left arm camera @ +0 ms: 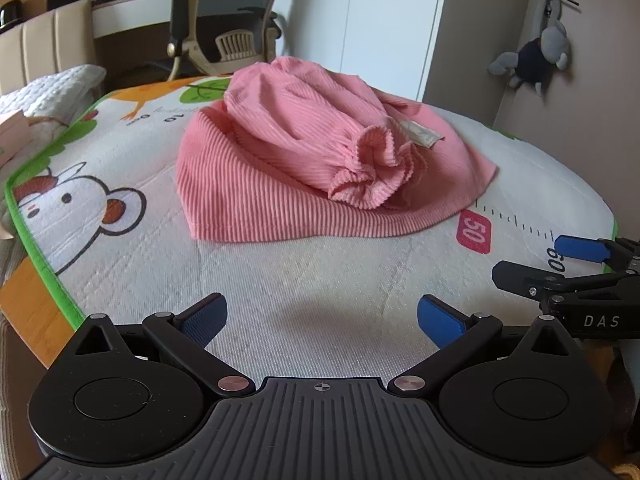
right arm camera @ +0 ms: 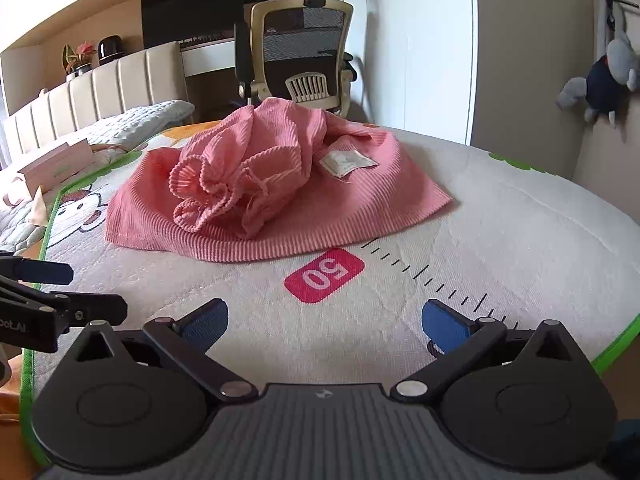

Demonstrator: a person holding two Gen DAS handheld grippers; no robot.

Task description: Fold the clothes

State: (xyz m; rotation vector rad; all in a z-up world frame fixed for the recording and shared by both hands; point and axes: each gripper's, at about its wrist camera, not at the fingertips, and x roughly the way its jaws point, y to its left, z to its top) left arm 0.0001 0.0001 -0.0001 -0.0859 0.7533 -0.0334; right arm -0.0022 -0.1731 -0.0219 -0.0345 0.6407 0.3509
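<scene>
1. Our left gripper [left arm camera: 322, 318] hangs over bare mat, its blue pads spread wide with nothing between them.
2. Our right gripper [right arm camera: 325, 322] is likewise agape and empty, just beside the left one.
3. Ahead of both, well apart from the fingers, we see the pink ribbed garment [left arm camera: 320, 160] lying in a rumpled heap on the cartoon-printed mat [left arm camera: 320, 280], its frilled cuff [right arm camera: 204, 192] and white label [right arm camera: 348, 162] on top.
4. Behind stands an office chair [right arm camera: 302, 52]; a grey plush toy [left arm camera: 536, 60] hangs on the wall.
</scene>
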